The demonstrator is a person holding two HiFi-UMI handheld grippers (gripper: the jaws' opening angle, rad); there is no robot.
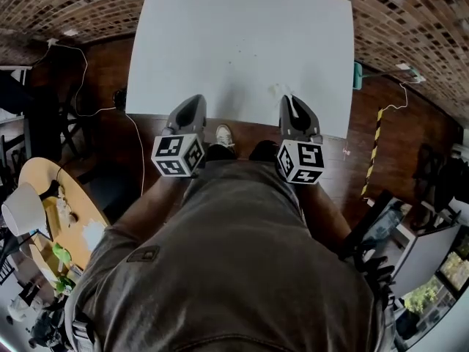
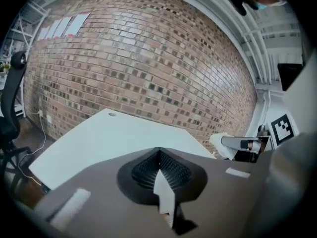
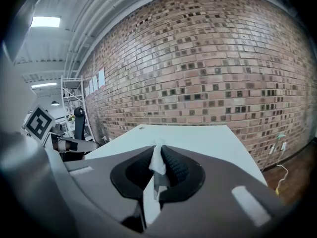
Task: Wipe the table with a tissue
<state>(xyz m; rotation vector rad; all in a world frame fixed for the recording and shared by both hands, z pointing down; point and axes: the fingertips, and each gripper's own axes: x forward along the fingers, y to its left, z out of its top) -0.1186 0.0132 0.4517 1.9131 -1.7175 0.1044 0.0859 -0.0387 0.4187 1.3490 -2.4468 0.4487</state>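
Before the white desk [image 1: 242, 50] at upper centre, the right gripper [image 3: 159, 151] thinly clenched a tissue [image 3: 157, 163], which dragging friction might pull free; the left gripper [image 2: 159, 153] was clenched on nothing.

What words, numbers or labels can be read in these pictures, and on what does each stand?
No readable text anywhere.
Left marker cube and right marker cube: black-and-white squares only, no letters.
Wall sheets: too small to read.

Even indoor light, ceiling panel [image 3: 45, 22] glowing, strong fisheye bending, dark vignetted corners, near foreground soft
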